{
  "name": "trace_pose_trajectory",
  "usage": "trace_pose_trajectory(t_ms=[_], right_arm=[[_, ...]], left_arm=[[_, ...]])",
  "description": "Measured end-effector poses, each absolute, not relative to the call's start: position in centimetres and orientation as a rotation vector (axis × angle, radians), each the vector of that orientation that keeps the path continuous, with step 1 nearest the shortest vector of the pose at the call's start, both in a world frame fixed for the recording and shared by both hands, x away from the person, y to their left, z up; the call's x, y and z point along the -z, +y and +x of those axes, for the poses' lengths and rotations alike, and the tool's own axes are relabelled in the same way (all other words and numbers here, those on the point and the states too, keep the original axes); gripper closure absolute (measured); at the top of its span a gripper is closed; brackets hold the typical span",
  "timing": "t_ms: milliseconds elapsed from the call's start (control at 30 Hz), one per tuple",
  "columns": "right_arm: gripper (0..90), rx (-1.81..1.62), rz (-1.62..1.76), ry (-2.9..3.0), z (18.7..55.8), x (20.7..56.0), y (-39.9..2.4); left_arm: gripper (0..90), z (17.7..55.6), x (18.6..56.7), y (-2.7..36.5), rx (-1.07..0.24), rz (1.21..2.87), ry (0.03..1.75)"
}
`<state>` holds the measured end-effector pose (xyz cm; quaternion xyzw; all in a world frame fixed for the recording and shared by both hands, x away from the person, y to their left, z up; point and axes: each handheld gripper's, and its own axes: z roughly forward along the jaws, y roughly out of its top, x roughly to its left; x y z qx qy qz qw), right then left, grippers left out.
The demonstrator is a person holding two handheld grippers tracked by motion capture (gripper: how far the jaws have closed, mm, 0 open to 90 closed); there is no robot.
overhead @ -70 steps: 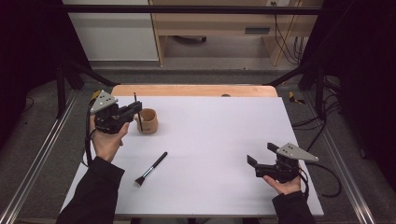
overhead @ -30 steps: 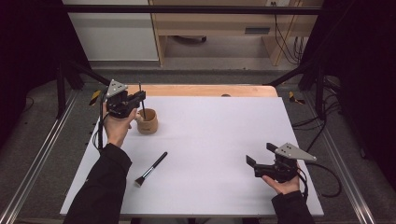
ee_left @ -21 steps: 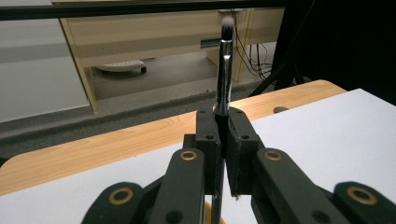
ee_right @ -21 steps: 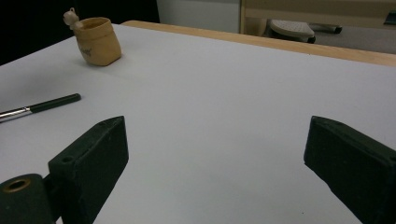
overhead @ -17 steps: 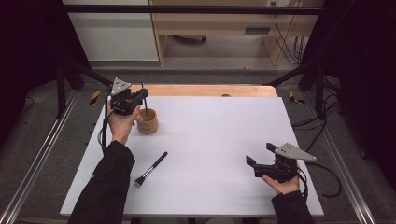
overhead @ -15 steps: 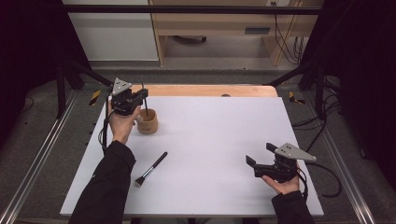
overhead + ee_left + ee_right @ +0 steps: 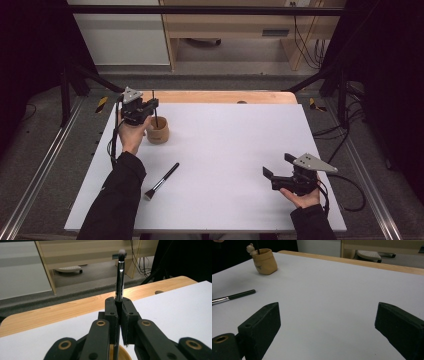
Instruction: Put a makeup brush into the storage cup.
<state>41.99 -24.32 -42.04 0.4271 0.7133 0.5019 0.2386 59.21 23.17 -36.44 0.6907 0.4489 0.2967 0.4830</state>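
Note:
My left gripper point(image 7: 151, 106) is shut on a thin dark brush point(image 7: 155, 110) held upright, bristles up. The brush's lower end reaches down into a small tan cup point(image 7: 158, 132) at the table's far left. In the left gripper view the black jaws clamp the brush point(image 7: 120, 277) at my left gripper point(image 7: 119, 308), with the cup's rim point(image 7: 126, 355) just below. My right gripper point(image 7: 278, 166) rests near the front right, open and holding nothing. Its own view has the right gripper point(image 7: 329, 325) with wide-apart jaws, and the cup point(image 7: 265, 261) with the brush handle point(image 7: 258, 250) far off.
A larger brush with a black handle point(image 7: 162, 181) lies on the white table top point(image 7: 235, 145), in front of the cup; it appears again as the larger brush point(image 7: 237, 295) in the right gripper view. A wooden strip point(image 7: 215, 97) runs along the far edge.
My left gripper carried the thin brush from left of the cup to above it, then sank a little, bringing the handle into the cup. The right gripper stayed still.

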Motion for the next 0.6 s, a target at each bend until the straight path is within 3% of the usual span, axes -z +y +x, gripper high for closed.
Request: trace_pose_trajectory(t_ms=[600], right_arm=[[7.0, -1.372, 1.17, 1.955, 42.0, 42.1, -24.3]], left_arm=[[84.5, 58.9, 38.3, 23.3, -0.701, 1.702, 1.107]])
